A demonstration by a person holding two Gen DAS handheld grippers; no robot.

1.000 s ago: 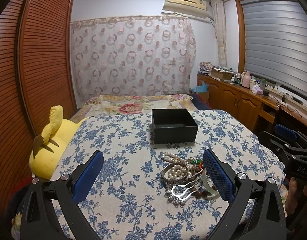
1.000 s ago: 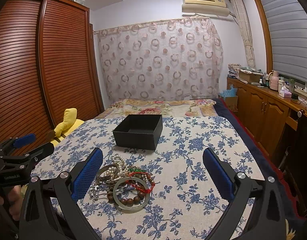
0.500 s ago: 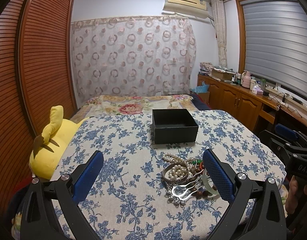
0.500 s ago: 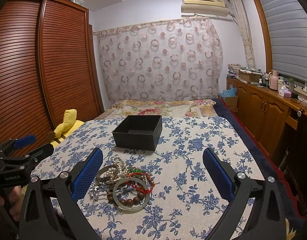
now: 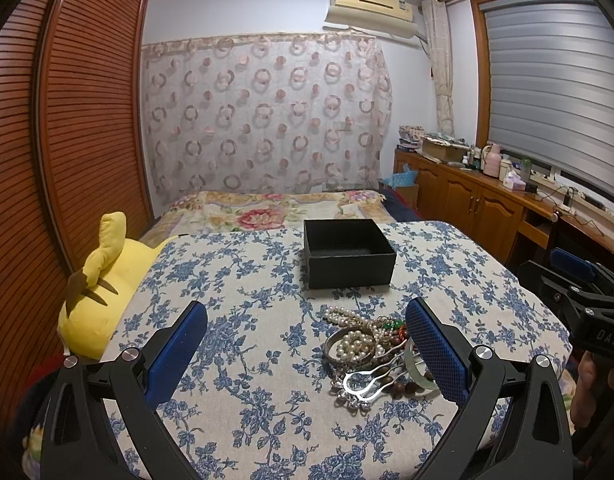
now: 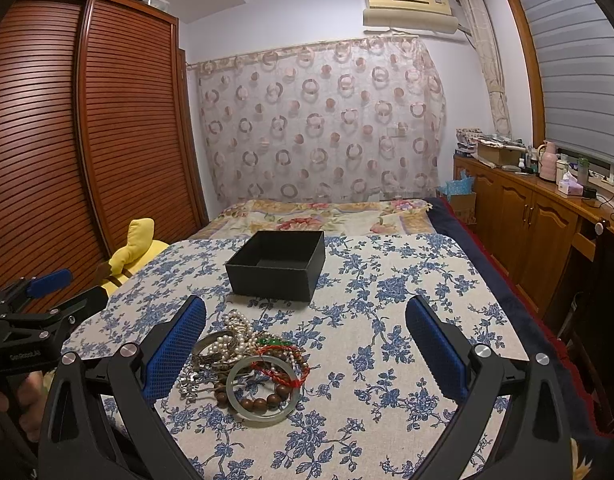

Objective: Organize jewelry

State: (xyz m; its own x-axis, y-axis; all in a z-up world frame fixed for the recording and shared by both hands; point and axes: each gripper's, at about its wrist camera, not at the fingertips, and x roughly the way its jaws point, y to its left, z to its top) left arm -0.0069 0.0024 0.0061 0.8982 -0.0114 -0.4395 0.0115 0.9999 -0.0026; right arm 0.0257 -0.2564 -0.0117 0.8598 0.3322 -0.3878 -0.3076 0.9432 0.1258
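Bare floral cloth lies open right of the jewelry heap; the open black box stands just behind it, the yellow plush crowds the left edge.

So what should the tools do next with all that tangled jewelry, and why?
Probably lower the right tool onto the pale green bangle at the near edge of the jewelry pile and close on it. Both tools are open and holding nothing, the black box behind the pile looks empty, and the bangle lies on top of the other pieces, so it should lift free easily.
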